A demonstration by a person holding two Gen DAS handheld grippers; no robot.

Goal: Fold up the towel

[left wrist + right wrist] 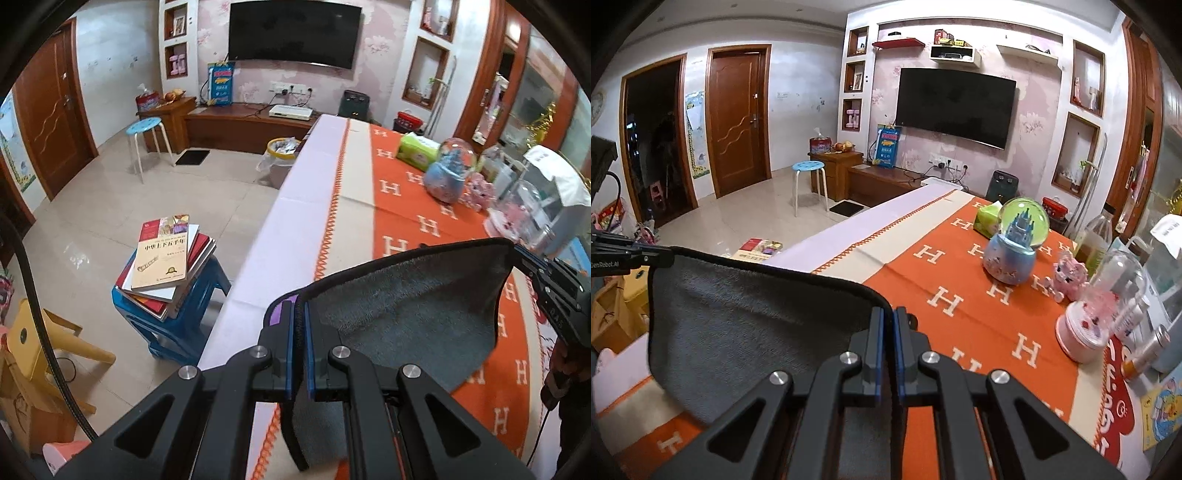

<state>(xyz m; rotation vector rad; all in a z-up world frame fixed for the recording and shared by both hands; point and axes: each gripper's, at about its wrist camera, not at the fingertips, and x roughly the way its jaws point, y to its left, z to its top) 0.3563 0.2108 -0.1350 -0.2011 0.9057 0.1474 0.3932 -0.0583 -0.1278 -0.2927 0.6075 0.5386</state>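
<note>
Towel (410, 310), grey, dark-edged: hanging lifted above orange H-patterned tablecloth (410, 206), stretching between both tools. Left gripper (300, 317): clamping together on one top corner, cloth sagging below the fingers. Right gripper (888, 325): pinching the opposite top corner, fingers pressing together on the hem. Snow globe (1015, 240), pink dome ornament (1089, 325), green tissue pack (419, 150): standing farther along the table. Book stack (166, 258): resting on blue stool on the floor.
</note>
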